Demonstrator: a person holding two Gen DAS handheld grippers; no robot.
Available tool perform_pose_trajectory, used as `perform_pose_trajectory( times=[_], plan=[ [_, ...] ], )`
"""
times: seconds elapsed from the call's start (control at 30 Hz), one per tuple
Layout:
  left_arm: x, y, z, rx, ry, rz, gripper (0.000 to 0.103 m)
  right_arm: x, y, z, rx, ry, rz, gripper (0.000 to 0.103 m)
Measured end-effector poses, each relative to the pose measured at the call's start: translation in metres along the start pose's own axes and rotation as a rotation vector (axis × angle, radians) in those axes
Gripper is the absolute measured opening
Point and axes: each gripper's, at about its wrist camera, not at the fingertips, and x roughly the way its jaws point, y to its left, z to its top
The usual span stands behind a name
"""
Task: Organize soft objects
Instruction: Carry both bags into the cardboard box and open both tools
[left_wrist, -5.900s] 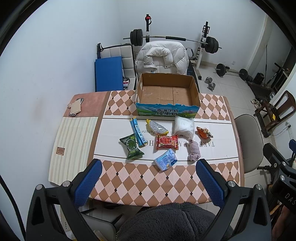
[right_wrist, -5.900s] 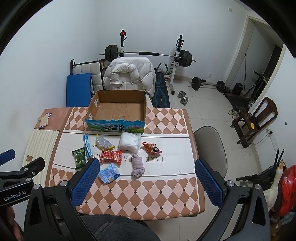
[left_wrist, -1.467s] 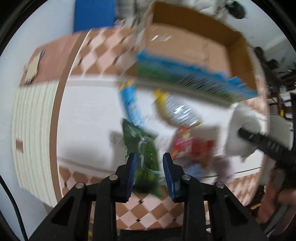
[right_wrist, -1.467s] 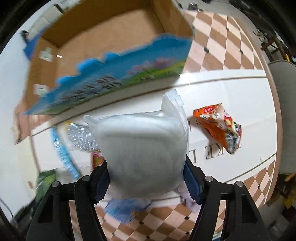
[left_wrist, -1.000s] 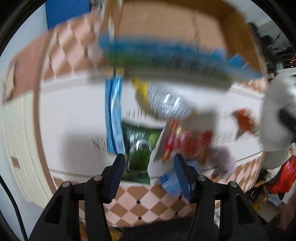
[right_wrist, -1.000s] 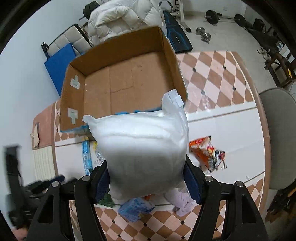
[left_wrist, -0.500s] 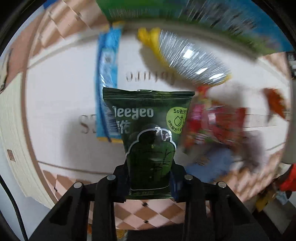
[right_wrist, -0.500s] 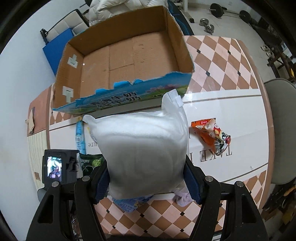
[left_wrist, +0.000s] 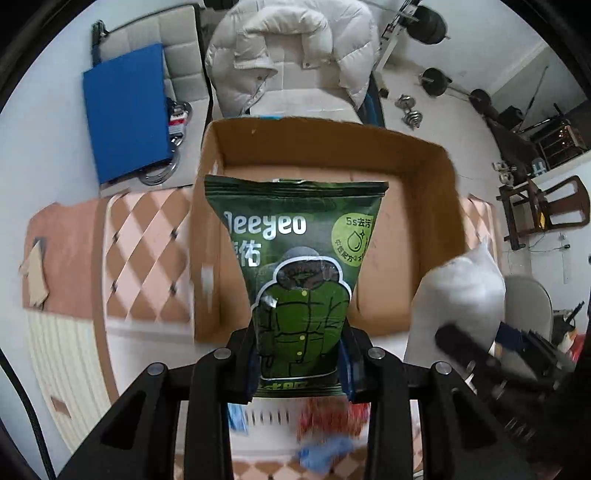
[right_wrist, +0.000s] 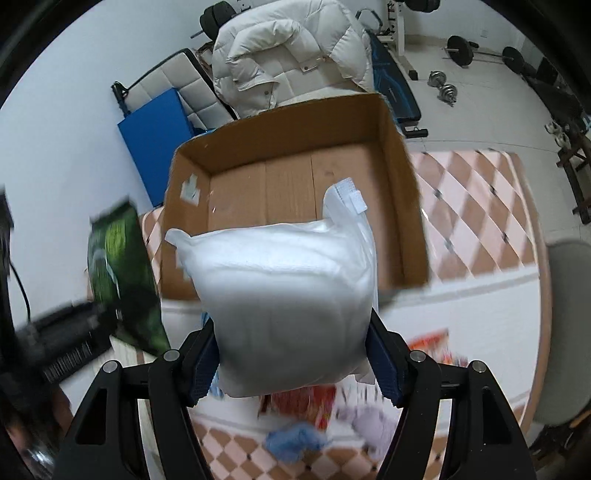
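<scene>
Left wrist view first: the left hand-held gripper (left_wrist: 299, 363) pinches a dark green packet (left_wrist: 295, 266) by its lower end, blue pads pressed on both sides, so the packet stands up in front of the lens. Behind it lies the open cardboard box (left_wrist: 439, 206), bare inside, on the desk (left_wrist: 147, 258) with its diamond-patterned cover. At the right edge a white pillow-like bag (left_wrist: 461, 291) hangs in the right hand-held gripper (left_wrist: 472, 347), level with the box's right wall. Under the fingers, blurred blue and red packets (left_wrist: 328, 417) lie on the desk. A white puffer jacket (left_wrist: 288, 48) drapes over a chair beyond the box, and a blue mat (left_wrist: 127, 110) leans to its left.

Right wrist view: the right hand-held gripper (right_wrist: 293, 365) clamps the white pillow-like bag (right_wrist: 284, 295) at its lower sides, jaws held wide by the bag's bulk. The bag fills the centre, in front of the cardboard box (right_wrist: 395, 177). At left, the dark green packet (right_wrist: 122, 273) shows blurred, just outside the box's left wall. Below, an orange packet (right_wrist: 434, 345), a blue one (right_wrist: 291, 445) and a lilac soft item (right_wrist: 373, 424) lie blurred on the desk (right_wrist: 480, 221).
</scene>
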Motion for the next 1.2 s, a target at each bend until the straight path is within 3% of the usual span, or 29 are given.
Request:
perform_pose_trajectory(
  times=[0.1,0.27,0.37,0.5,0.8,0.87,0.97,1.03,1.1,1.13,1.2],
  plan=[
    [0.04,0.0,0.042,0.006,0.075,0.002,0.03,0.038,0.001,0.042,-0.011,0.021,-0.04,0.073],
    [0.092,-0.01,0.082,-0.009,0.183,0.021,0.03,0.1,0.002,0.098,-0.024,0.079,-0.07,0.073],
    [0.112,-0.005,0.097,-0.028,0.224,-0.025,0.03,0.128,-0.003,0.122,-0.026,0.111,-0.091,0.074],
    [0.129,-0.003,0.112,-0.042,0.269,-0.074,0.031,0.154,-0.011,0.145,-0.028,0.151,-0.101,0.074],
    [0.16,-0.002,0.12,-0.067,0.351,-0.088,0.032,0.189,-0.012,0.167,-0.108,0.205,-0.164,0.079],
    [0.158,0.0,0.119,-0.076,0.362,-0.098,0.036,0.194,-0.014,0.168,-0.112,0.218,-0.162,0.082],
    [0.148,0.0,0.119,-0.061,0.345,-0.06,0.061,0.191,-0.021,0.167,-0.089,0.221,-0.138,0.09],
    [0.134,0.001,0.117,-0.037,0.313,-0.015,0.084,0.185,-0.024,0.167,-0.085,0.221,-0.135,0.096],
    [0.119,0.0,0.112,-0.024,0.289,-0.014,0.085,0.174,-0.023,0.163,-0.106,0.214,-0.136,0.103],
    [0.111,-0.001,0.109,-0.017,0.275,-0.006,0.093,0.171,-0.02,0.161,-0.127,0.21,-0.144,0.103],
    [0.09,-0.006,0.101,0.011,0.219,0.029,0.099,0.16,-0.014,0.151,-0.181,0.205,-0.185,0.103]
  ],
)
